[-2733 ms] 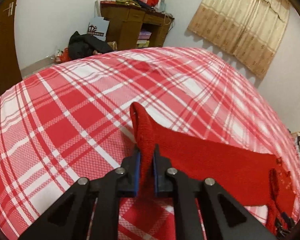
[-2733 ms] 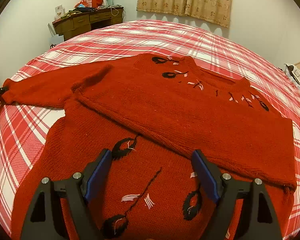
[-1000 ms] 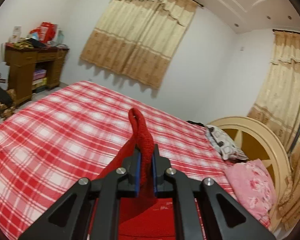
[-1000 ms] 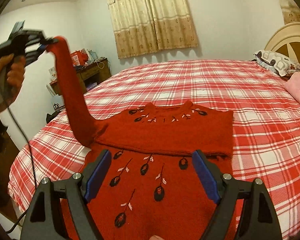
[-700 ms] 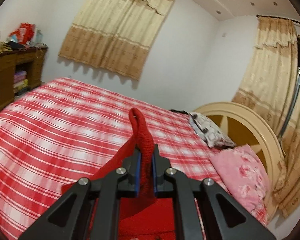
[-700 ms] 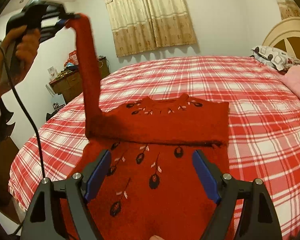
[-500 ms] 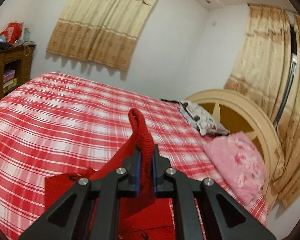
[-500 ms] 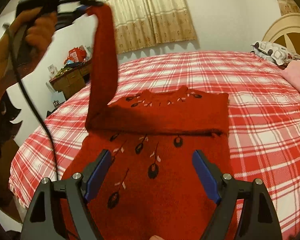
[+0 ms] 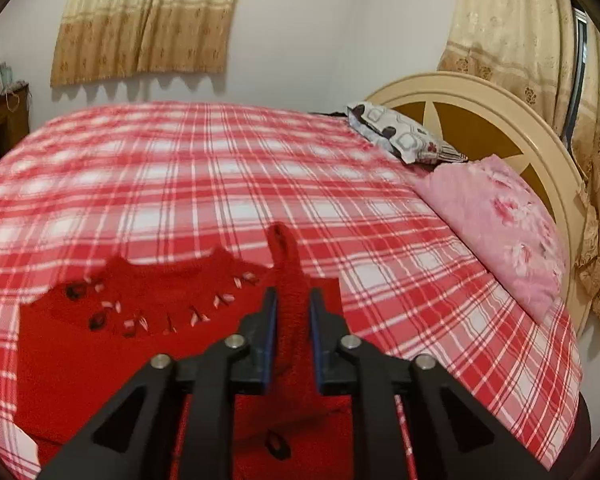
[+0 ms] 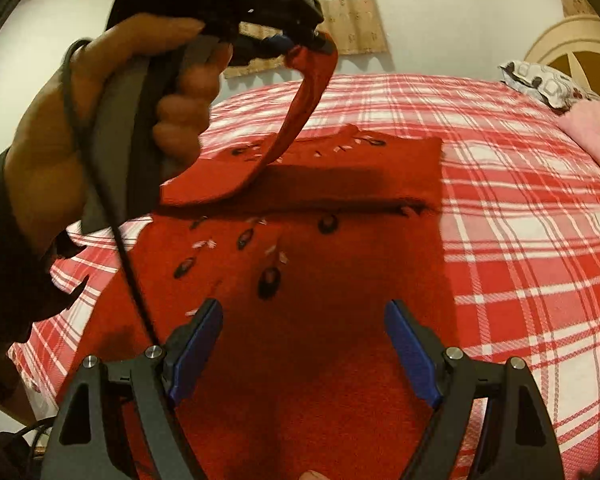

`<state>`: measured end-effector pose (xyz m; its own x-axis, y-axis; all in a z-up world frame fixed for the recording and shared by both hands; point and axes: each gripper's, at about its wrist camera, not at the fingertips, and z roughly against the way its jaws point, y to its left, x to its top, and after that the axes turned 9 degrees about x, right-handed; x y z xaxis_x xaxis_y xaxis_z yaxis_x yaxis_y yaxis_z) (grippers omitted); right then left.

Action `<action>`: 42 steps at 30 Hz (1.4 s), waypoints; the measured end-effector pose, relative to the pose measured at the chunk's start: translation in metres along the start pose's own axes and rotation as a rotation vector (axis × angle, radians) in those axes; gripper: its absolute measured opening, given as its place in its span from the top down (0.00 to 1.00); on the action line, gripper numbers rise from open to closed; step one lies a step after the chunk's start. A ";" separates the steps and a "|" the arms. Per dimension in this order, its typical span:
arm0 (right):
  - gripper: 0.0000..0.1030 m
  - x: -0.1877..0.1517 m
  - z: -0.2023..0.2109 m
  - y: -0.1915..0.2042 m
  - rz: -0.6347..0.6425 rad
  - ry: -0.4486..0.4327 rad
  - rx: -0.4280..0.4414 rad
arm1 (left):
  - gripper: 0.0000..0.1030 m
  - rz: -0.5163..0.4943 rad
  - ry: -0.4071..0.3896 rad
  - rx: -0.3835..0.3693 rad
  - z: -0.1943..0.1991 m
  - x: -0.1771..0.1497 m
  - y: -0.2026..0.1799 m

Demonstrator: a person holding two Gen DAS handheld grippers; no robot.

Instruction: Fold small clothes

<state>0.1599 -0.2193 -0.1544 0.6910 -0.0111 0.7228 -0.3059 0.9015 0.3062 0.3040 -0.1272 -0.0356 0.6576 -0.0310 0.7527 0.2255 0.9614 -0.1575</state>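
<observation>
A red knit sweater [image 10: 300, 280] with dark leaf motifs lies on the red plaid bed [image 10: 520, 200]. One sleeve lies folded across its chest [image 10: 340, 176]. My left gripper [image 9: 293, 312] is shut on the cuff of the other sleeve [image 9: 286, 264]. It also shows in the right wrist view [image 10: 300, 46], held high above the sweater, with the sleeve [image 10: 300, 108] hanging down to the shoulder. My right gripper [image 10: 302, 340] is open and empty, low over the sweater's lower body.
A patterned pillow [image 9: 400, 140] and a pink pillow [image 9: 500, 224] lie by the cream headboard [image 9: 480, 112] at the right. Curtains [image 9: 140, 20] hang on the far wall. A wooden dresser [image 9: 0, 120] stands at the far left.
My left gripper has carried the sleeve cuff up off the bed and swung it rightward over the sweater's chest. My right gripper has stayed open over the lower body.
</observation>
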 end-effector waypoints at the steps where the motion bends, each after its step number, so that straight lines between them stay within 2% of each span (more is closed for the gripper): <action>1: 0.19 0.000 0.000 -0.003 -0.006 -0.001 -0.003 | 0.74 -0.009 0.007 -0.015 0.000 -0.003 -0.002; 3: 0.19 -0.002 -0.002 -0.008 -0.016 0.003 -0.007 | 0.51 -0.026 0.013 -0.015 0.003 -0.007 -0.001; 5: 0.19 -0.004 -0.004 -0.011 -0.022 0.008 -0.012 | 0.39 -0.042 -0.008 -0.016 0.015 -0.014 0.004; 9: 0.19 -0.007 -0.011 -0.013 -0.025 0.026 -0.015 | 0.26 -0.066 -0.026 0.045 0.030 -0.029 0.027; 11: 0.19 -0.009 -0.014 -0.012 -0.020 0.037 -0.019 | 0.24 -0.080 -0.039 0.099 0.039 -0.040 0.048; 15: 0.19 -0.005 -0.008 -0.012 -0.025 0.037 0.002 | 0.22 -0.134 -0.020 0.316 0.047 -0.077 0.103; 17: 0.19 -0.001 -0.003 -0.015 -0.042 0.029 0.011 | 0.22 -0.118 0.012 0.370 0.047 -0.092 0.127; 20: 0.19 0.004 0.000 -0.025 -0.085 0.024 -0.008 | 0.22 -0.068 0.103 0.421 0.042 -0.119 0.165; 23: 0.19 0.009 -0.005 -0.036 -0.125 0.055 -0.018 | 0.22 -0.023 0.140 0.422 0.038 -0.136 0.183; 26: 0.20 0.018 -0.007 -0.046 -0.174 0.078 0.020 | 0.22 0.021 0.142 0.393 0.034 -0.137 0.187; 28: 0.27 0.029 -0.011 -0.051 -0.180 0.102 0.018 | 0.22 0.041 0.132 0.393 0.027 -0.131 0.186; 30: 0.41 0.042 -0.015 -0.058 -0.179 0.113 -0.006 | 0.22 0.049 0.137 0.403 0.018 -0.131 0.189; 37: 0.44 0.088 -0.036 -0.077 -0.163 0.117 -0.062 | 0.22 0.110 0.149 0.396 0.011 -0.136 0.199; 38: 0.48 0.094 -0.041 -0.079 -0.165 0.113 -0.068 | 0.22 0.115 0.149 0.393 0.011 -0.137 0.200; 42: 0.54 0.109 -0.064 -0.084 -0.167 0.125 -0.070 | 0.15 0.134 0.144 0.394 0.013 -0.138 0.202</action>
<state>0.3024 -0.2690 -0.1412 0.8057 -0.1132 0.5815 -0.1365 0.9197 0.3682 0.2493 0.0745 -0.1634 0.7621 0.0898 0.6412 -0.1414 0.9895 0.0295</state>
